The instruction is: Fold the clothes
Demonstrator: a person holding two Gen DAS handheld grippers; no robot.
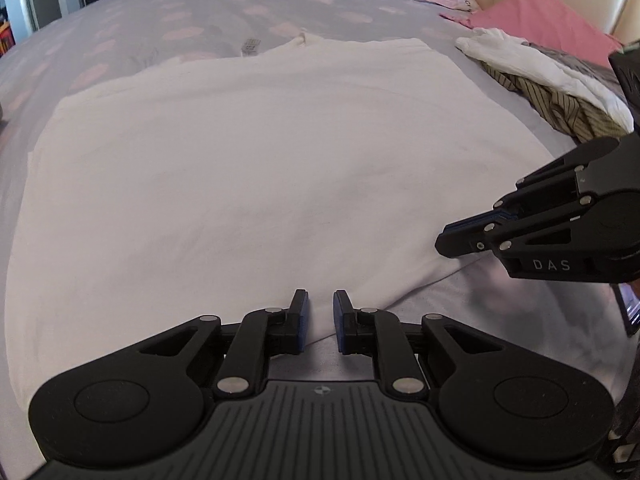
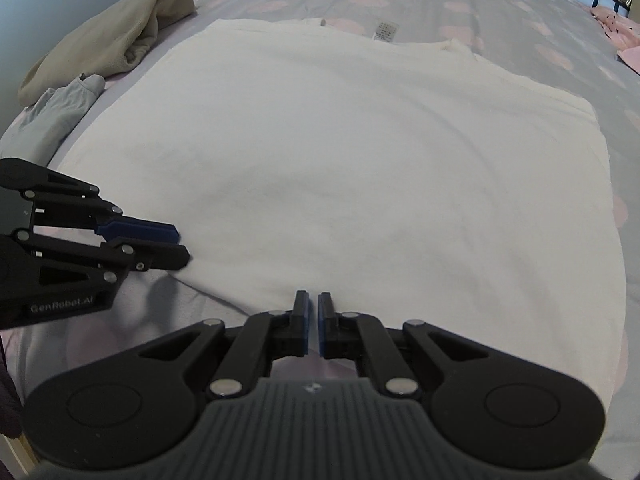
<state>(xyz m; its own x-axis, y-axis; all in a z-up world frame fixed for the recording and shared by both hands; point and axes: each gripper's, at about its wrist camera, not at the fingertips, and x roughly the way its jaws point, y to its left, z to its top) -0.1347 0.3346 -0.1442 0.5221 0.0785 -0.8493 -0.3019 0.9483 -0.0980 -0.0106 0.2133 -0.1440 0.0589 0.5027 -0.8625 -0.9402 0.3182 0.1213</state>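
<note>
A lilac bedspread printed with pale pink blotches (image 1: 168,20) carries a large cream-white knit garment (image 1: 260,168), spread flat with its neckline toward 12 o'clock and its near hem at 6 o'clock. Whether it lies at full spread or already folded once into this broad rectangle cannot be told from here.

Both tools meet that near hem. The left hand-held gripper (image 1: 320,312) stands slightly parted, its blue pads either side of the hem's edge and closed on nothing. The right hand-held gripper (image 2: 313,312) shows only a slit between its pads at the same hem; whether cloth is pinched there cannot be told.

To my eye, a clean fold calls for both pads biting the hem's full thickness, corners level, then lifting together so the cloth stays taut and square.

Around the garment: a beige fleece bundle (image 2: 116,36) at 10 o'clock, a pale grey sleeve (image 2: 52,120) beside it, a crumpled white cloth over striped olive fabric (image 1: 560,92) at 2 o'clock, pink pillows (image 1: 540,16) beyond. The side piles sit close and could catch a swinging edge. A small grey label (image 1: 252,45) lies near the collar.
</note>
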